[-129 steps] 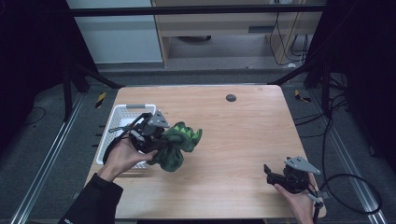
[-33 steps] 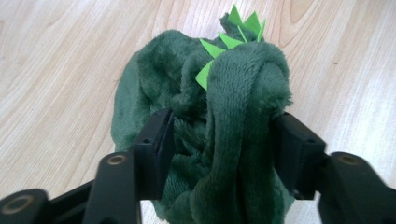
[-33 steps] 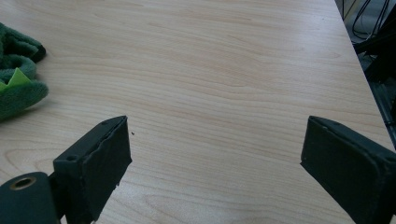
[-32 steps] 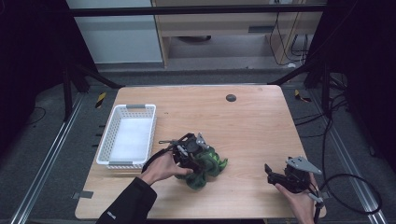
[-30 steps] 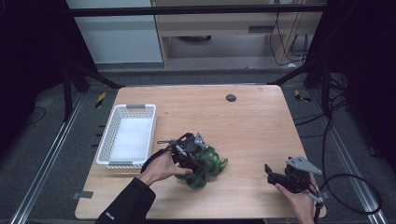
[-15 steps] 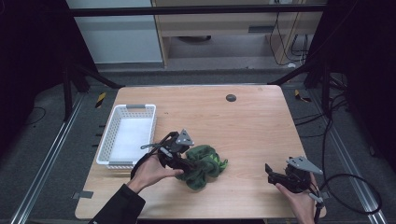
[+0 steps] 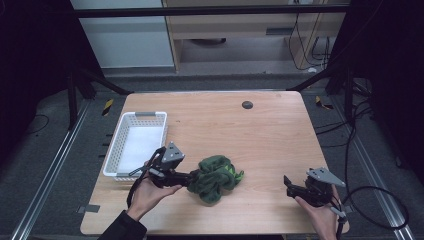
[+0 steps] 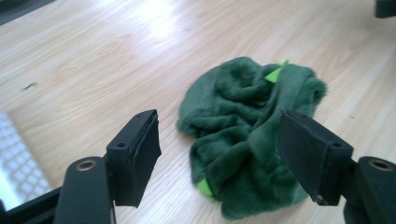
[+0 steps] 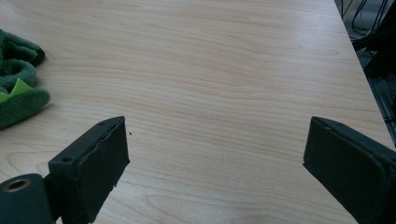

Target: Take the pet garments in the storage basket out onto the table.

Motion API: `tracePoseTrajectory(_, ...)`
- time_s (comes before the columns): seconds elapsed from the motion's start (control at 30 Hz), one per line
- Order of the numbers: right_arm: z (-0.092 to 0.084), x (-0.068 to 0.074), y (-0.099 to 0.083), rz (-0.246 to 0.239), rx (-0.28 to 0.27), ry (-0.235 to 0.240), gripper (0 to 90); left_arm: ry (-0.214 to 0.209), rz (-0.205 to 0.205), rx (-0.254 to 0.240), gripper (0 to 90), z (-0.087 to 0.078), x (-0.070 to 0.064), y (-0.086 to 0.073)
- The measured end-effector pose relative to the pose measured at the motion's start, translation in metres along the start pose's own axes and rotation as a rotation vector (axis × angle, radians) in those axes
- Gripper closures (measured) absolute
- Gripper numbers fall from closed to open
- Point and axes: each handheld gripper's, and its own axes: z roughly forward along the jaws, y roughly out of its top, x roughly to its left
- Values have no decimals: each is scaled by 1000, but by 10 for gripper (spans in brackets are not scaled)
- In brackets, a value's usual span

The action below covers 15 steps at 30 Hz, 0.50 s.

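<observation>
step: the cloth [image 7: 216, 178] looks just set down on the desk [image 7: 260, 135], out of the basket [image 7: 131, 145]; I judge the putting-down done and the left gripper [image 7: 192, 176] at the point of letting go.
cloth: a crumpled dark green heap with bright green tags, lying in the front half of the desk, left of its middle, apart from the basket at the left edge.
left gripper: jaws wide apart and lately closing a little (nothing pinched); in the left gripper view the cloth [image 8: 252, 140] lies on the wood between and beyond the pads, which do not press on it.
right gripper: resting near the front right corner [image 7: 290, 184], jaws spread wide over bare wood, holding nothing; in the right gripper view a bit of cloth [image 9: 18, 88] shows at the left border.
next move: probably to spread or fold the heap; that calls for finding a free hem, and bringing the right gripper across to take a second one.
basket: white, seemingly empty.
hard to make out: the cloth's edges and corners are buried in folds; its kind (towel or toy) is unclear. A small dark disc [image 7: 247, 104] near the far edge is too small to tell.
</observation>
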Motion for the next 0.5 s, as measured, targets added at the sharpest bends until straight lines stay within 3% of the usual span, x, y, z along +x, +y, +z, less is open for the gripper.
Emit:
tracePoseTrajectory(0.3,-1,1,1,4,-3,-1,67,42,-125,-77,390,-14,12,-32)
tracePoseTrajectory(0.5,-1,1,0,2,-8,-4,67,77,-152,-106,440,-23,13,-44)
